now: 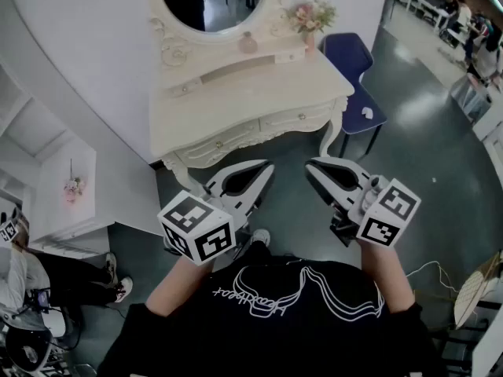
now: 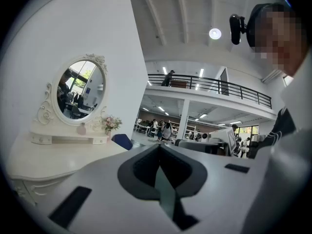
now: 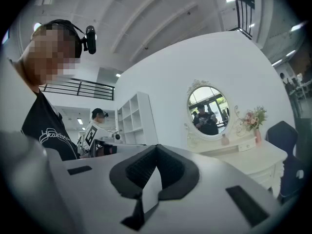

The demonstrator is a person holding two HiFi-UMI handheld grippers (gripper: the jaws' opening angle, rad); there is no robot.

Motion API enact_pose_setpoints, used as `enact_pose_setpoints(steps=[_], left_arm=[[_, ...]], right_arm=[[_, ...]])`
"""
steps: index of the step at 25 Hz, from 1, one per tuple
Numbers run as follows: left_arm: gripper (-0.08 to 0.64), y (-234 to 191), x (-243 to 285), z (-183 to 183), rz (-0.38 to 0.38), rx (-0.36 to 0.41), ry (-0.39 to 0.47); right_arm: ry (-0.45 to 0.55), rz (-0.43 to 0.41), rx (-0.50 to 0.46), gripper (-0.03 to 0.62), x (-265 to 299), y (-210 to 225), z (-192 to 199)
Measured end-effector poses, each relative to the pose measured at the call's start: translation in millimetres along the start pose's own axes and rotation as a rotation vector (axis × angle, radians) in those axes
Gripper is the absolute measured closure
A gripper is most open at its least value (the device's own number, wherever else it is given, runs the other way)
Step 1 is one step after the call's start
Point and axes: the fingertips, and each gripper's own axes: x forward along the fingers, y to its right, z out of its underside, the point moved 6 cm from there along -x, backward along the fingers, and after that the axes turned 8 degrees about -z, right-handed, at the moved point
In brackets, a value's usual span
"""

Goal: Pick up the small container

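Note:
A small pink container [image 1: 248,43] stands on the raised back shelf of a white dressing table [image 1: 236,100], under the oval mirror [image 1: 212,2]. It also shows as a small pink container [image 2: 82,129] in the left gripper view and as a small pink container [image 3: 224,140] in the right gripper view, far off in both. My left gripper [image 1: 265,169] and right gripper [image 1: 313,166] hover side by side over the floor, short of the table's front edge. The left gripper [image 2: 158,148] and the right gripper [image 3: 156,147] both have their jaws shut with nothing between them.
A vase of pink flowers [image 1: 311,18] stands at the shelf's right end. A blue chair [image 1: 357,77] sits to the right of the table. White shelving [image 1: 55,187] stands at the left, with another person [image 1: 31,289] below it. More people and desks are at the far right.

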Motion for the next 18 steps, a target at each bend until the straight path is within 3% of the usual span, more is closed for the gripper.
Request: enact_pose_setpoints(steps=[18], left_arm=[[0.558, 2, 12, 1, 0.001, 0.009, -0.009]], right_arm=[[0.009, -0.007, 0.013, 0.584, -4, 13, -1]])
